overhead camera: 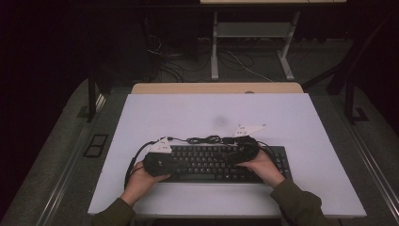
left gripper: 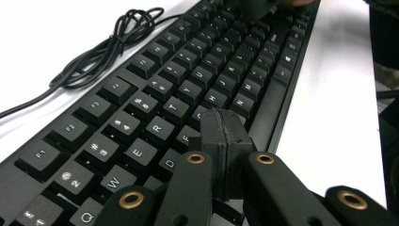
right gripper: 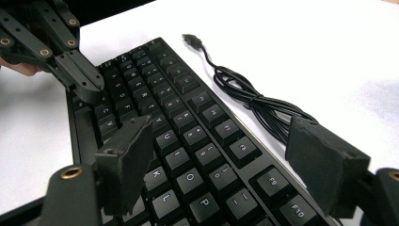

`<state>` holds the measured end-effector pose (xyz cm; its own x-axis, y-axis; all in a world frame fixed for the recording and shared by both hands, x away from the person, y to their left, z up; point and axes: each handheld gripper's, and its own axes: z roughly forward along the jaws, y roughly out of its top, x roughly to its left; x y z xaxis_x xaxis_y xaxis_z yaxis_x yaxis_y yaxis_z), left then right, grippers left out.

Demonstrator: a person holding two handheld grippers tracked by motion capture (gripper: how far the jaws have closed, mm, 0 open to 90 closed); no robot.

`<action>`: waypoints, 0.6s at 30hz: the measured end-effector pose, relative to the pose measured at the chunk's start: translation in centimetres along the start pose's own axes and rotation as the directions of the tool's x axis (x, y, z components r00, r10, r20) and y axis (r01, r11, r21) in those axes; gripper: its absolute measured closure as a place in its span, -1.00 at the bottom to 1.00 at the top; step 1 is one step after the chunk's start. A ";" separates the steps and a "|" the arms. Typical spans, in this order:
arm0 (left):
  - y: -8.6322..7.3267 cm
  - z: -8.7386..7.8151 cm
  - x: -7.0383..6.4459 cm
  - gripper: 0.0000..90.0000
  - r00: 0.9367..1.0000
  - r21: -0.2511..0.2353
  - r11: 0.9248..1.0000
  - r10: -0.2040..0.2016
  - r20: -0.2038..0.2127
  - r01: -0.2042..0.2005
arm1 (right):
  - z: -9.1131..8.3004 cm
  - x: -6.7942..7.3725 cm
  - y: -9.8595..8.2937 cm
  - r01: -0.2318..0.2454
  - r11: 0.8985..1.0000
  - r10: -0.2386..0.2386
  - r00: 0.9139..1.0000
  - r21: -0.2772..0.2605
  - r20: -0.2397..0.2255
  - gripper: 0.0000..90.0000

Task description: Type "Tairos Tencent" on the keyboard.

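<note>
The left gripper [left gripper: 225,141] has its two black jaws pressed together with nothing between them, tip just over the letter keys at the left part of the flat black plastic keyboard [overhead camera: 211,162]. The right gripper [right gripper: 226,165] has its jaws spread wide above the right part. The keyboard lies long from left to right, near the person, with its thin black bundled cable [overhead camera: 207,139] just beyond its far edge, so each gripper is close to its own half.

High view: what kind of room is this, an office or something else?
Probably a lab or workshop bench set up for recording, not an ordinary office. A white-topped table holds just a black keyboard with its bundled cable, and loose wires trail across the floor under a bare metal-legged desk.
</note>
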<state>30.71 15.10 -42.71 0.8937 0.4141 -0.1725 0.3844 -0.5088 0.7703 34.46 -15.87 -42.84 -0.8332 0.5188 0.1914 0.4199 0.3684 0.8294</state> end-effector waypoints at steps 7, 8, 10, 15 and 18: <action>-0.2 0.4 0.0 0.99 1.000 0.032 0.999 -0.005 0.003 0.005 | 0.0 0.0 0.0 -0.002 1.000 0.002 1.000 -0.003 -0.001 -0.48; -0.2 0.4 0.0 0.99 1.000 0.033 0.999 -0.006 0.000 0.006 | 0.0 0.0 0.0 -0.002 1.000 0.002 1.000 -0.003 -0.001 -0.48; -0.3 0.5 0.1 0.99 1.000 0.039 0.999 -0.008 0.000 0.008 | 0.0 0.1 -0.1 0.000 1.000 0.000 1.000 -0.002 -0.001 -0.48; -0.4 0.6 0.2 0.99 1.000 0.051 0.999 -0.007 0.002 0.007 | 0.0 0.1 -0.1 -0.003 1.000 0.003 1.000 -0.003 -0.002 -0.48; -0.5 0.7 0.2 0.99 1.000 0.051 0.999 -0.007 0.003 0.006 | 0.0 0.1 0.0 -0.002 1.000 0.002 1.000 -0.005 -0.001 -0.48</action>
<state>30.85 14.90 -43.50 0.8920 0.4149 -0.1796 0.4014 -0.5440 0.7369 34.39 -15.81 -42.88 -0.8325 0.5190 0.1940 0.4203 0.3634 0.8315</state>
